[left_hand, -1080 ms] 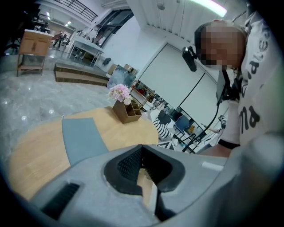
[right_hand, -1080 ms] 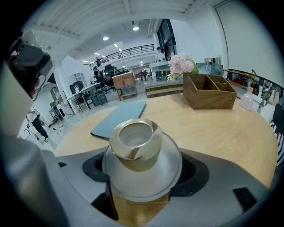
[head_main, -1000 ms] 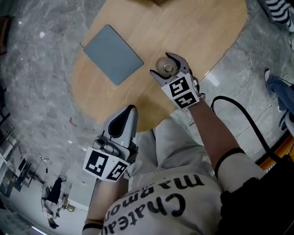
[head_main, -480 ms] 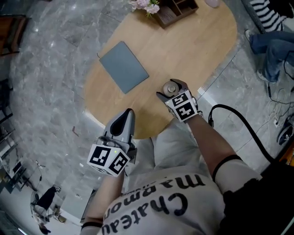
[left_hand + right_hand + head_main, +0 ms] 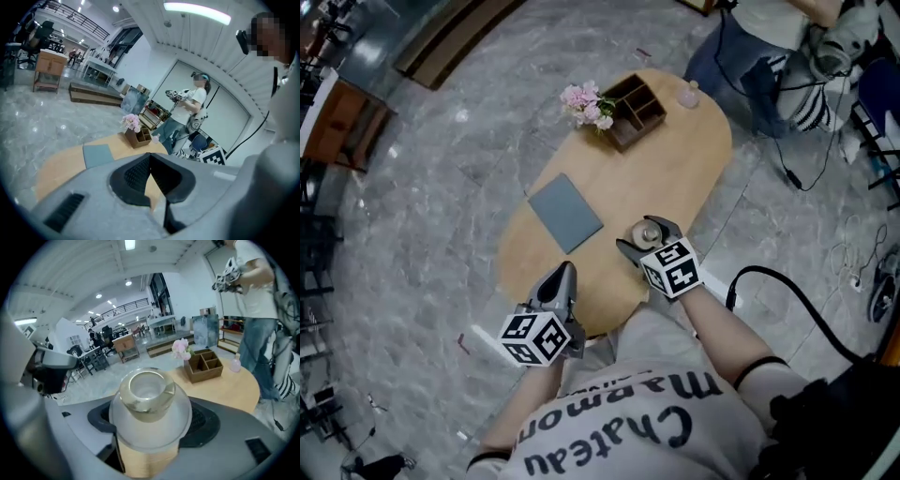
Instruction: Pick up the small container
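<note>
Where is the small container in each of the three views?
Head view: small container near the closer edge of the table, between the jaws of the right gripper.
Left gripper view: not in it.
Right gripper view: centre, gripped between the jaws.
Shared landmark: wooden organizer at the table's far end.

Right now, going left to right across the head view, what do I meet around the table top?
Grey pad → small container → pink bottle. The flowers and wooden box overlap these sideways, so they are left out.
</note>
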`<state>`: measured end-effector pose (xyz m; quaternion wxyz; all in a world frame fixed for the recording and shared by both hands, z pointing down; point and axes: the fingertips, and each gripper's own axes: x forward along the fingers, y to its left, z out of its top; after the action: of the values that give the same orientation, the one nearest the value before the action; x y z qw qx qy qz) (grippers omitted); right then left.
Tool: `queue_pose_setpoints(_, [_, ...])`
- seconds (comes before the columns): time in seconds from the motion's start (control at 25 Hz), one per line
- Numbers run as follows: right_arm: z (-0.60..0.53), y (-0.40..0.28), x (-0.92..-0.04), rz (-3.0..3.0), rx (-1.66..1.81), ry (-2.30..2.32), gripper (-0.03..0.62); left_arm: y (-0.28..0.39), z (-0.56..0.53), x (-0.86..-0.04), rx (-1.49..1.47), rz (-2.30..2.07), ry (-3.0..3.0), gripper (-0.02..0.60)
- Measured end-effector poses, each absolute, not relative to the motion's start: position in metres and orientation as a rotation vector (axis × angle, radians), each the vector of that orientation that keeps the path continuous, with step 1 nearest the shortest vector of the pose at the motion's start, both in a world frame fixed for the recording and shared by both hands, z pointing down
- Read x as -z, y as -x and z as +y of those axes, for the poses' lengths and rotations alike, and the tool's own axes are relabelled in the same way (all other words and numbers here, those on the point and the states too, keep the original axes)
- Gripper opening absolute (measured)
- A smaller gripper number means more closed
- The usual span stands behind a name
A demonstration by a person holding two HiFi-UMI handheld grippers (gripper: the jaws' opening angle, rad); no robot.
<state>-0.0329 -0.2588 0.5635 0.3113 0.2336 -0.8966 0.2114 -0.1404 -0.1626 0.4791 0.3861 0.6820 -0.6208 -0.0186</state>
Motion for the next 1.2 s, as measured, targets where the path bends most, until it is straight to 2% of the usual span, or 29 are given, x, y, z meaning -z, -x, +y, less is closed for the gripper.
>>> queue_pose_setpoints(0.72, [-0.177, 0.065, -0.295, -2.739, -0.195, -0.877, 0.342, 0.184, -0.1, -0.286, 0.328, -1.699, -2.05, 0.014])
queue_pose_setpoints(1.2, [-0.101, 0.08, -0.174, -2.971, -0.04, -0.955, 0.342, 0.197, -0.038, -0.195, 0.396, -1.741, -2.284, 0.014])
